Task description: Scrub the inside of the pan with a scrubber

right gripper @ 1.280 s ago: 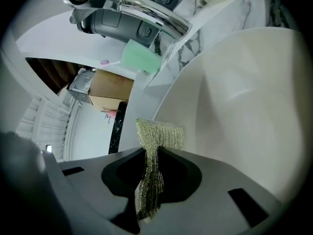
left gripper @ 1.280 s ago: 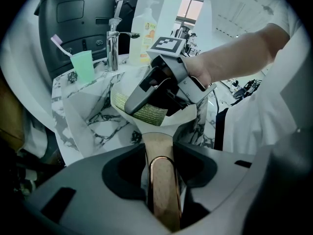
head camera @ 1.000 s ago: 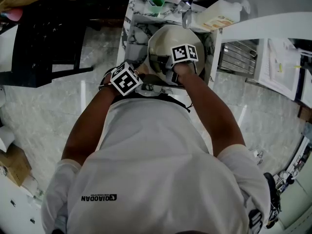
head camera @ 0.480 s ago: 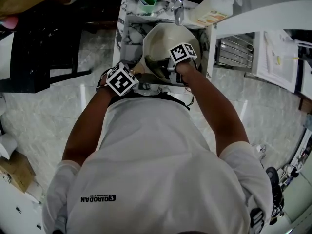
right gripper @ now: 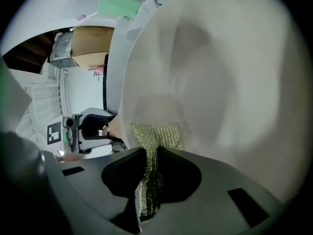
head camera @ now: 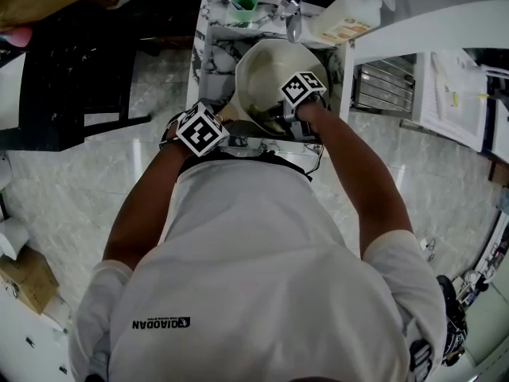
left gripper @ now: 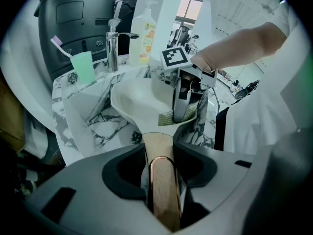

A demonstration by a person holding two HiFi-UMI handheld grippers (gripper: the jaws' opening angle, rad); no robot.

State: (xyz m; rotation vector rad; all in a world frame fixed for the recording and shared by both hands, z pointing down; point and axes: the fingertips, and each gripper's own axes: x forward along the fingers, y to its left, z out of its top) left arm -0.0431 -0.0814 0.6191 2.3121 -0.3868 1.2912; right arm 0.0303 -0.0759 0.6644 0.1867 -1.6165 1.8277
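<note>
A cream pan (head camera: 266,74) sits tilted in a marble sink (head camera: 208,54). Its wooden handle (left gripper: 164,175) runs between the jaws of my left gripper (left gripper: 162,153), which is shut on it. In the left gripper view, the pan's bowl (left gripper: 139,99) opens ahead. My right gripper (left gripper: 182,99) reaches into it from the right and presses a green mesh scrubber (left gripper: 168,117) against the near wall. In the right gripper view, my right gripper (right gripper: 151,160) is shut on the scrubber (right gripper: 157,133), which lies flat on the pan's inner surface (right gripper: 220,82). The left gripper (right gripper: 90,129) shows at the left.
A green cup (left gripper: 83,67) with a toothbrush, a chrome tap (left gripper: 112,40) and a soap bottle (left gripper: 143,28) stand along the back of the sink. A dark bin (left gripper: 80,18) stands behind them. A white counter (head camera: 445,38) and a metal rack (head camera: 382,90) lie to the right.
The right gripper with the scrubber has shifted a little inside the pan, toward the near wall. The left gripper keeps its hold on the handle.
</note>
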